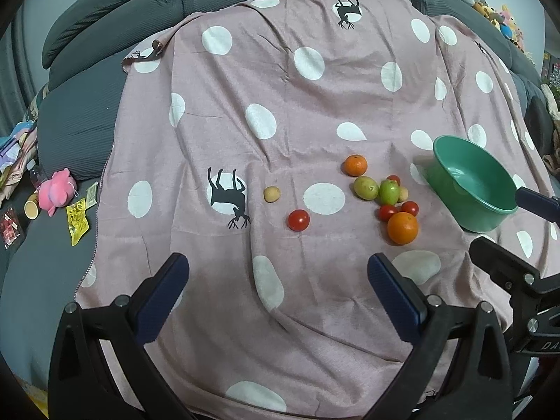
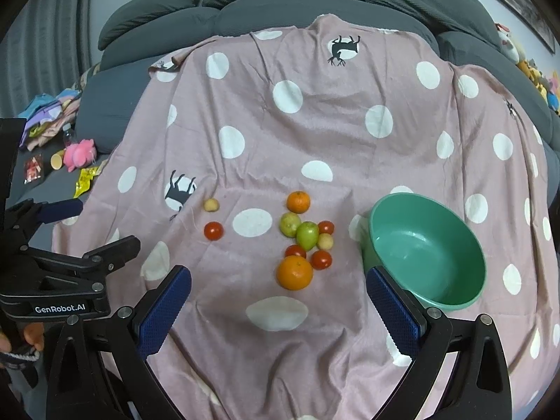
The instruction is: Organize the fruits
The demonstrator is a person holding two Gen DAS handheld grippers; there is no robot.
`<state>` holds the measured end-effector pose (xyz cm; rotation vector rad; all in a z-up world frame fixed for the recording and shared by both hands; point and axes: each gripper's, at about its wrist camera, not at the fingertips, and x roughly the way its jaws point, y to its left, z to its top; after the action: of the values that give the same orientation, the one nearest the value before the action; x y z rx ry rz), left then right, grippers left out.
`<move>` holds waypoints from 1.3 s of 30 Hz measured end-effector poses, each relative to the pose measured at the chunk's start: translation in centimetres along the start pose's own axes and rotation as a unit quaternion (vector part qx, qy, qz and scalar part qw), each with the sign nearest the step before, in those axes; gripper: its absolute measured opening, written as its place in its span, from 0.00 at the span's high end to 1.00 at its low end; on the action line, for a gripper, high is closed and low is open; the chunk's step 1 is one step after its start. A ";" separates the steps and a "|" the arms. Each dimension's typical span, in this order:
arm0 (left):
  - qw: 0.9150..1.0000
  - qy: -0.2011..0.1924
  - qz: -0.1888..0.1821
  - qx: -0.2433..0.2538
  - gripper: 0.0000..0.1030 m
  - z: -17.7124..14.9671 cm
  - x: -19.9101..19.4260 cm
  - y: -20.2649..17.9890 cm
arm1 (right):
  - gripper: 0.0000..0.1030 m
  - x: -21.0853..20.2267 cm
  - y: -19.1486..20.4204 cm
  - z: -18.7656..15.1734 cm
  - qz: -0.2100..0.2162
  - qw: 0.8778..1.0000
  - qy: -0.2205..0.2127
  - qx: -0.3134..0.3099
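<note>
Several fruits lie on a pink polka-dot blanket (image 1: 280, 80). A cluster holds two oranges (image 2: 294, 272) (image 1: 402, 227), green fruits (image 2: 307, 235) (image 1: 389, 191), small red tomatoes (image 2: 321, 259) and a pale yellow fruit (image 2: 325, 241). Apart to the left sit a lone tomato (image 1: 298, 219) (image 2: 213, 230) and a small yellow fruit (image 1: 271, 194) (image 2: 211, 205). An empty green bowl (image 2: 425, 248) (image 1: 472, 189) stands right of the cluster. My left gripper (image 1: 278, 273) is open, short of the lone tomato. My right gripper (image 2: 278, 285) is open, just short of the near orange.
The blanket covers a grey sofa (image 2: 280, 3). To the left lie a pink plush toy (image 1: 56, 192), a yellow packet (image 1: 77, 222), a cup (image 1: 30, 209) and folded clothes (image 2: 49, 115). Plush toys (image 1: 504, 21) crowd the far right. Each gripper shows in the other's view (image 2: 66, 210) (image 1: 535, 203).
</note>
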<state>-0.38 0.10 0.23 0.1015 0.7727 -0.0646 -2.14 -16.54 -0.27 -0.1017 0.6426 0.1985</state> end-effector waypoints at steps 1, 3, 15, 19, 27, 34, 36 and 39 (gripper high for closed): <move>1.000 0.000 0.000 0.000 0.01 0.0 0.0 0.0 | 0.02 0.0 0.0 0.0 -0.001 1.000 -0.001 0.000; 1.000 0.000 0.001 0.000 0.01 -0.1 0.0 0.0 | 0.02 0.1 0.0 -0.1 0.000 1.000 0.000 0.000; 1.000 0.006 0.000 0.002 0.01 0.2 0.6 -0.2 | 0.02 0.5 -0.2 -0.2 -0.001 1.000 0.003 0.001; 1.000 0.007 0.000 0.002 0.01 0.2 0.7 -0.2 | 0.02 0.8 -0.4 -0.3 0.001 1.000 0.005 0.003; 1.000 0.011 -0.002 0.005 0.01 0.3 1.1 -0.5 | 0.02 1.2 -0.7 -0.4 0.002 1.000 0.007 0.005; 1.000 0.014 -0.001 0.006 0.01 0.2 1.2 -0.6 | 0.02 1.2 -0.7 -0.4 0.002 1.000 0.008 0.005; 1.000 0.015 -0.002 0.006 0.01 0.1 1.3 -0.7 | 0.02 1.2 -0.8 -0.4 0.002 1.000 0.009 0.005; 1.000 0.014 -0.002 0.006 0.01 0.1 1.3 -0.7 | 0.02 1.3 -0.8 -0.5 0.003 1.000 0.008 0.005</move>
<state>0.52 -0.59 -0.64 0.1120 0.8008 -0.0719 -1.26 -17.18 -1.38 -0.0917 0.6593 0.1997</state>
